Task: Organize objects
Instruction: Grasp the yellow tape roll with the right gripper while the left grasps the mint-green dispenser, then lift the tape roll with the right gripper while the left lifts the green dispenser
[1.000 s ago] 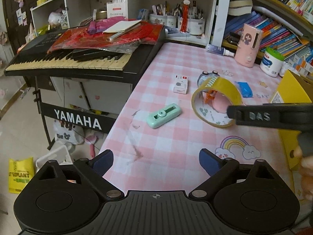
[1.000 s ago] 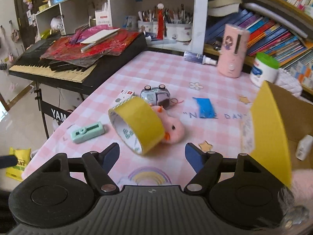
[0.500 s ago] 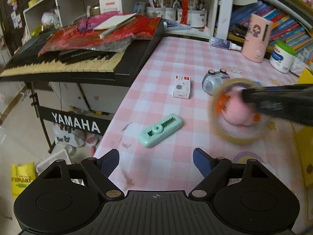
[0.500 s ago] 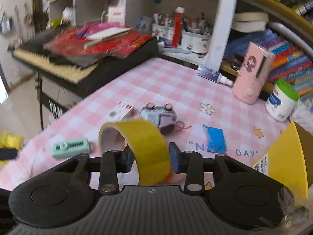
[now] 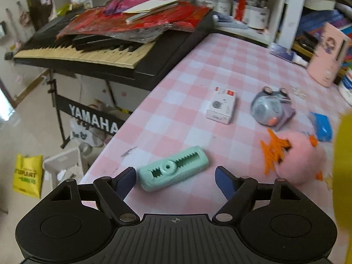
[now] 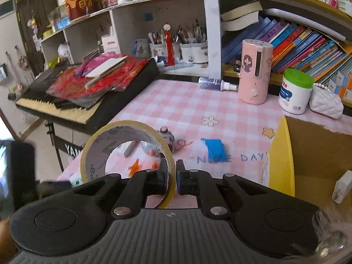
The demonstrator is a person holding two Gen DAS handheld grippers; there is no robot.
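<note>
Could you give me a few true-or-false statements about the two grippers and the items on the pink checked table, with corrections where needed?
1. The right gripper is clamped on the wall of the yellow tape roll. True.
2. The mint green tool lies between the left gripper fingers. True; its jaws are closing, not yet touching.
3. The white box stands upright on end. False; it lies flat.
4. The cardboard box holds nothing. False; a small white item sits inside.
</note>
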